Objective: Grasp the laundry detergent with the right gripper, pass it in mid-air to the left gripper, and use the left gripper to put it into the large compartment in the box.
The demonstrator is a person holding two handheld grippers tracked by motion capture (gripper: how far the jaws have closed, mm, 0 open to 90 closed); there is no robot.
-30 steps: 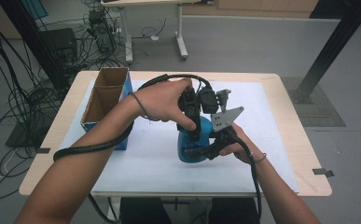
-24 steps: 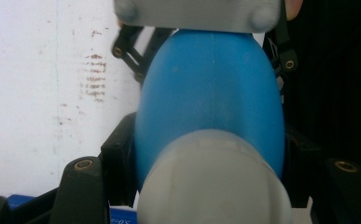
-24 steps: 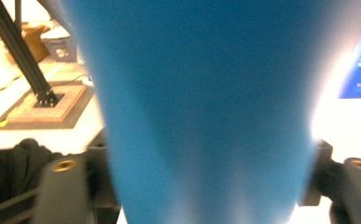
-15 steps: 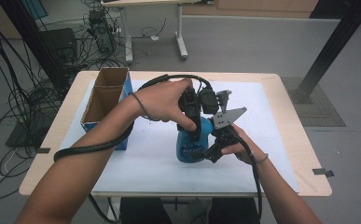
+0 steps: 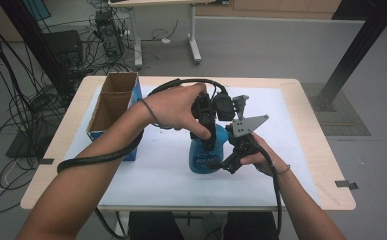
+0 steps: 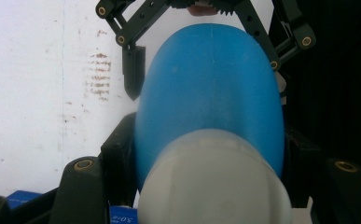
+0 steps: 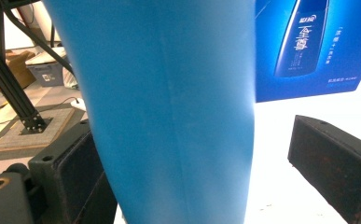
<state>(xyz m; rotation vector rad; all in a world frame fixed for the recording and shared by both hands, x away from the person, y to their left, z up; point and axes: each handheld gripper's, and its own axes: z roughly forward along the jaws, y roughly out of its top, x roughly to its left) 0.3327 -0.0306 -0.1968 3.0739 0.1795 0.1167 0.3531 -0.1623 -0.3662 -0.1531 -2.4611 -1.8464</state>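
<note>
Blue bottle (image 5: 206,155) upright on my counter (image 5: 311,150); left gripper (image 6: 206,154) fingers clamped on it, right gripper (image 7: 206,168) fingers just opening, spread around its body.

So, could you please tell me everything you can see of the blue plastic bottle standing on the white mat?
The blue plastic bottle looks smooth and matte, with a swelling body, a moulded seam, a white cap and a printed label low on its front. It stands upright on the white mat. The left gripper clamps its upper part from above. The right gripper has just been opening; its jaws flank the bottle, one clearly apart.
</note>
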